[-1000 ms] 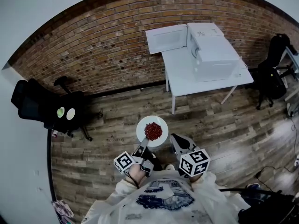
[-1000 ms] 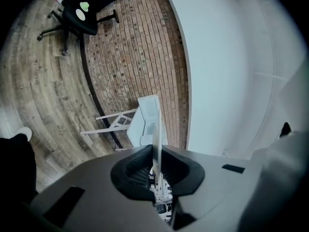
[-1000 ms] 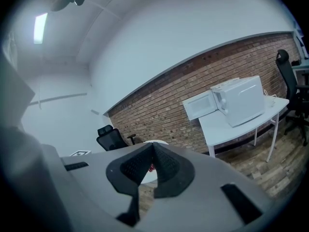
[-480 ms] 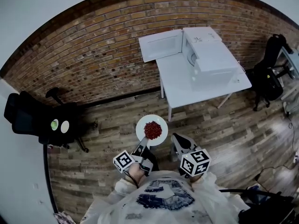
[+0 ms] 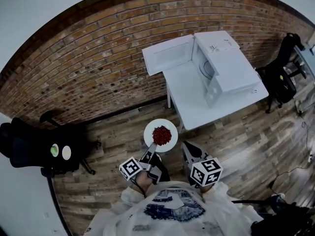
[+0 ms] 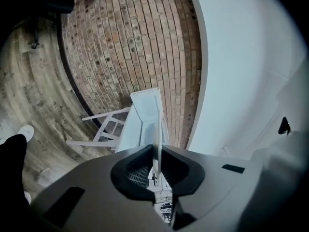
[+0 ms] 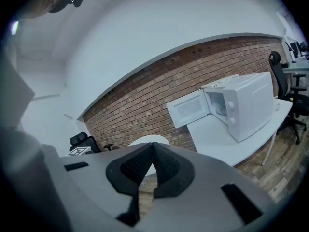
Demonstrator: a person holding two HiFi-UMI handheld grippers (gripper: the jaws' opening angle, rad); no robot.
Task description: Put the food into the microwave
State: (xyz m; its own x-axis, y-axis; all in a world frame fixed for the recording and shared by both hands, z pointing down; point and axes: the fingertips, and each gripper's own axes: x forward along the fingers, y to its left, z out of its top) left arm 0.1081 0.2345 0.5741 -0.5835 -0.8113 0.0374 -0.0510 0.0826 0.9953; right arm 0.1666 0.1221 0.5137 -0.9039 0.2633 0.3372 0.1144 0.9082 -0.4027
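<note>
A white plate (image 5: 160,133) with a heap of red food (image 5: 161,135) hangs over the wooden floor in front of me. My left gripper (image 5: 149,155) is shut on its near rim; in the left gripper view the plate (image 6: 157,129) shows edge-on between the jaws of the left gripper (image 6: 157,151). My right gripper (image 5: 189,150) is just right of the plate, shut with nothing in it. The white microwave (image 5: 224,63) stands on a white table (image 5: 194,104), its door (image 5: 167,54) swung wide open to the left. The right gripper view shows the microwave (image 7: 246,105) and its open cavity ahead.
A brick wall (image 5: 98,58) runs behind the table. One black office chair (image 5: 34,149) stands at the far left and another (image 5: 283,73) to the right of the table. Wooden floor lies between me and the table's near edge.
The table and microwave have come closer and now lie lower in the head view. The left chair has slid toward the left edge. Both grippers keep their hold and place.
</note>
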